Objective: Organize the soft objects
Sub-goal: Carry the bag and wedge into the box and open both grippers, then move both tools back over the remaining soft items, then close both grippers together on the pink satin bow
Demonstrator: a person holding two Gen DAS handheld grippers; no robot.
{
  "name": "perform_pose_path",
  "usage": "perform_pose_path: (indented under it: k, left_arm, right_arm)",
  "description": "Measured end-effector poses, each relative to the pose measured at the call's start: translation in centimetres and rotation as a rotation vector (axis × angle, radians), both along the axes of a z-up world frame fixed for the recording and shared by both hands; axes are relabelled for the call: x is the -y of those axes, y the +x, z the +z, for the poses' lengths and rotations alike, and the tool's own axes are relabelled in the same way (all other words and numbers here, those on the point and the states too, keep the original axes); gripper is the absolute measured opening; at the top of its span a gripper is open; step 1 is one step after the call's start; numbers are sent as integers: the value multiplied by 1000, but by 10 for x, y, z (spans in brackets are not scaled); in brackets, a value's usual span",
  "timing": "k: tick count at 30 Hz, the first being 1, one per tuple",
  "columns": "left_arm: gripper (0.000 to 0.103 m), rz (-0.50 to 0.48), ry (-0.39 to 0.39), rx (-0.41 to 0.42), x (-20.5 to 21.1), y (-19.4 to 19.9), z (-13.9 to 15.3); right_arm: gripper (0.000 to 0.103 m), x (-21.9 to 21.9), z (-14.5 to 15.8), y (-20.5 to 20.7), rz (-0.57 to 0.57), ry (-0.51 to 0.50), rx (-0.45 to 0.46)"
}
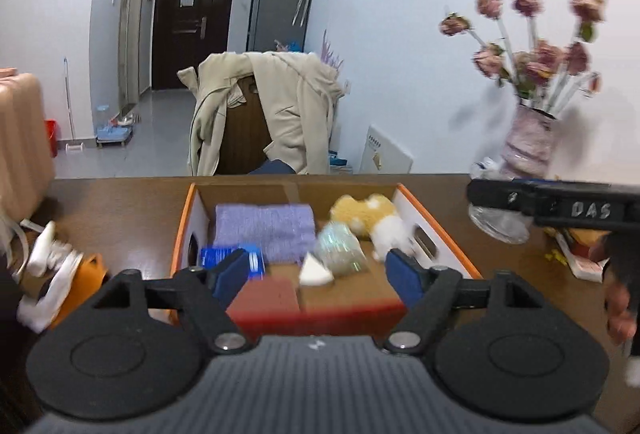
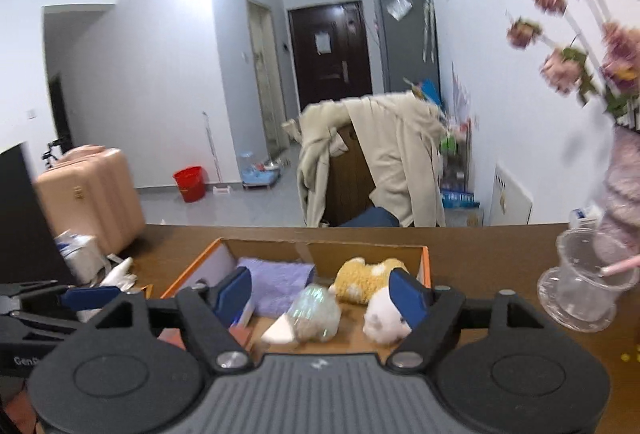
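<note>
Both my grippers are tilted slightly down, side by side. Left gripper (image 1: 316,276): jaws spread wide, nothing between the blue pads (image 1: 230,272). Right gripper (image 2: 322,296): same, jaws apart, nothing gripped. Right hand (image 1: 618,308) is blurred at the left view's edge.

Both grippers, left gripper (image 1: 316,276) and right gripper (image 2: 320,294), have black linkages, blue pads, silver pivot screws, ribbed grey bodies

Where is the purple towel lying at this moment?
In both wrist views the purple towel lies inside the cardboard box, at its back left, left of the yellow plush toy.
</note>
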State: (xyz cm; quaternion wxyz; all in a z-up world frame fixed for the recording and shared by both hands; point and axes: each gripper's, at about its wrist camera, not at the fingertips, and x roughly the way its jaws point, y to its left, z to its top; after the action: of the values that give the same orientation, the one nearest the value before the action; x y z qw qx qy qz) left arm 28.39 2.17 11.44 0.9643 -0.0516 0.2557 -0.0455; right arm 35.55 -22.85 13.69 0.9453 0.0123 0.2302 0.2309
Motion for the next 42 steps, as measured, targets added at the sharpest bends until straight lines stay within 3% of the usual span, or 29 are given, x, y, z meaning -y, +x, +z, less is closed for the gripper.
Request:
perform_pose_path:
  k: [4,9,14,18,27,30,32,37,42]
  left_arm:
    - [83,-28,21,16,10,-77,-14]
    - [87,-59,23,-5,18,-159,-44]
    - [87,-57,50,-70,20,-219,-71]
    - [88,-43,38,-84,16,-236,-78]
    - [88,-32,38,-67,14,-231,-75]
    - [87,-10,28,-91,7,-217,-80]
    - [83,3,21,-112,2,-205,-83]
    - [62,-15,-3,-107,-6,-170,-79]
    - [58,-56,-5,-58,-2,-118,-65]
  right_arm:
    - [78,17,-7,-74,11,4,17]
    - [86,29,-43,-172,-12,-21,37]
    - [86,34,-89,-247,-50,-35,-102]
    - [86,35,-103,-279,-66,-8,-170]
    - [83,25,-105,-277,-62,-28,-150]
    - [74,19,-109,-265,-46,-36,-157]
    - [71,13,-111,-255,-32,-39,-166]
    - [61,-8,-113,-220,-5,-35,-148]
    - [55,-30,-113,-180,38,-44,-111]
